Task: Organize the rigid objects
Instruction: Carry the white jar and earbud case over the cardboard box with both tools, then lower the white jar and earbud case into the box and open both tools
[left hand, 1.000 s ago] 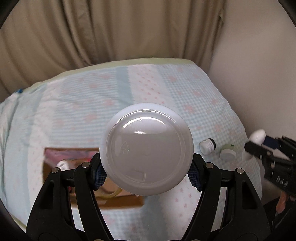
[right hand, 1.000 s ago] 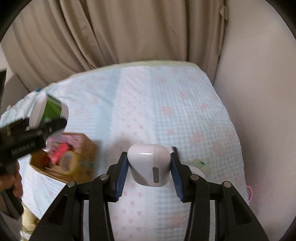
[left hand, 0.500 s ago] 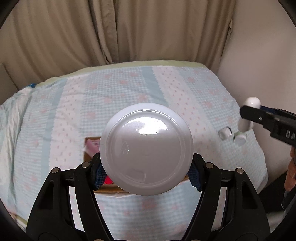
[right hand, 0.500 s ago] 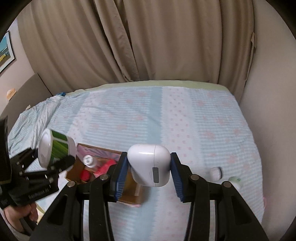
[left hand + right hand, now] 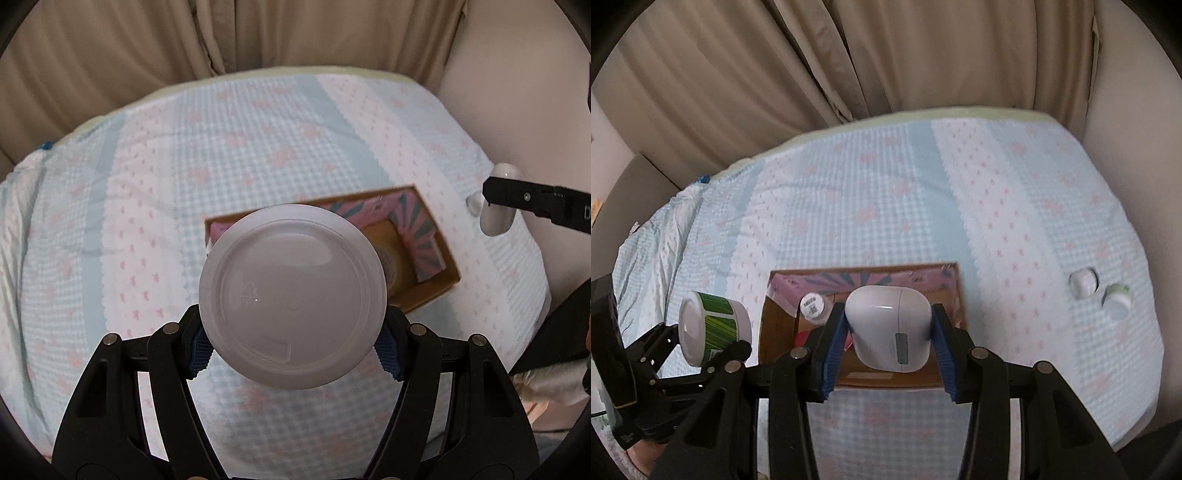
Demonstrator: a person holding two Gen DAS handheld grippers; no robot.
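My left gripper (image 5: pixel 293 354) is shut on a round jar (image 5: pixel 293 295), whose white end faces the camera. In the right wrist view the same jar (image 5: pixel 713 325) shows a green label. My right gripper (image 5: pixel 890 350) is shut on a white computer mouse (image 5: pixel 890 328), held just above the open cardboard box (image 5: pixel 951 295). From the left wrist the box (image 5: pixel 428 299) lies right behind the jar, and the mouse (image 5: pixel 496 218) hangs to its right. Inside the box are a pink striped packet (image 5: pixel 421 236), a yellow item (image 5: pixel 391 251) and a white-capped bottle (image 5: pixel 812 306).
The box sits on a bed with a pale blue and pink patterned cover (image 5: pixel 886 203). Two small white containers (image 5: pixel 1084 282) (image 5: pixel 1117 301) lie on the cover near its right edge. Beige curtains (image 5: pixel 849 55) hang behind, and a plain wall stands on the right.
Both grippers have swept across the bed with their loads still held. The box has shifted from the left of each view to the middle, and the small containers have dropped away to the right.
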